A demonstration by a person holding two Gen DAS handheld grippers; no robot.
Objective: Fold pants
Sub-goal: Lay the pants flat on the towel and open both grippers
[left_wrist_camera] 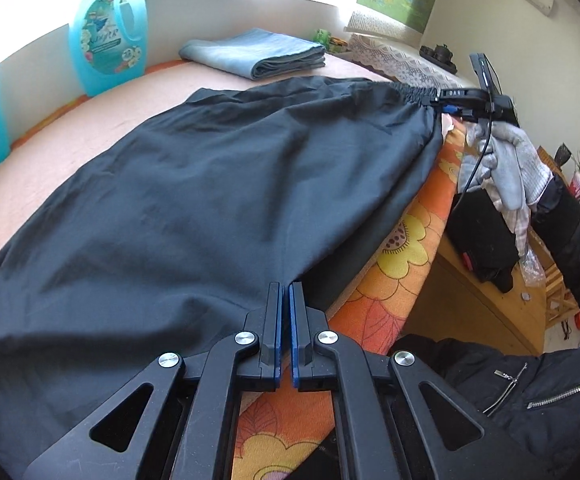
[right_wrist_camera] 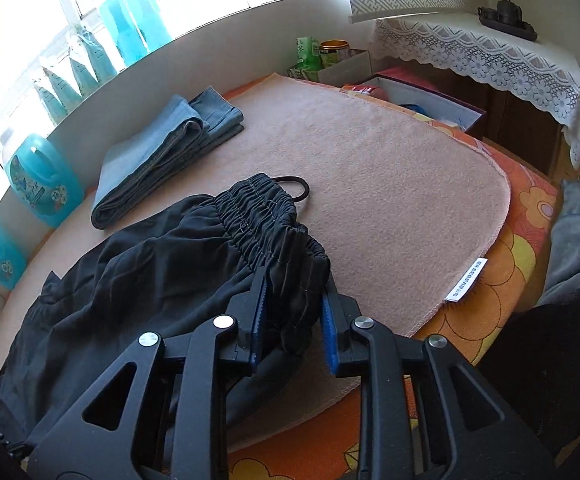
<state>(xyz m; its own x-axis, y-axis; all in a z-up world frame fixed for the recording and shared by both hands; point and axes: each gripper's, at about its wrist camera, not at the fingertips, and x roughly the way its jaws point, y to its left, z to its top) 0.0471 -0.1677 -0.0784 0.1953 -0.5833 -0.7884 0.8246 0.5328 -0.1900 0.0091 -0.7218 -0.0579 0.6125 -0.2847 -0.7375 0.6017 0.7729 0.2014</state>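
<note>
Pants point(left_wrist_camera: 194, 184), black, lie spread on the pink blanket point(right_wrist_camera: 390, 184) covering the surface, hem side clamped in the left gripper point(left_wrist_camera: 285, 286), its jaws together. The right gripper point(right_wrist_camera: 294, 292) has the elastic waistband point(right_wrist_camera: 266, 216) bunched between half-apart jaws, so that corner could slip free. Folded jeans point(right_wrist_camera: 162, 152) sit near enough to snag, and detergent jugs point(left_wrist_camera: 108, 40) line the far edge.

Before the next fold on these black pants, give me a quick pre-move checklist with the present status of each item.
1. Left gripper shut on the black pants at the near edge: ok.
2. Right gripper pinching the waistband: cannot tell; fabric sits between parted jaws.
3. Pants lying flat: not ok, bunched near the waistband.
4. Folded blue jeans apart from the pants: ok.
5. Bare pink towel beyond the waistband: ok.
</note>
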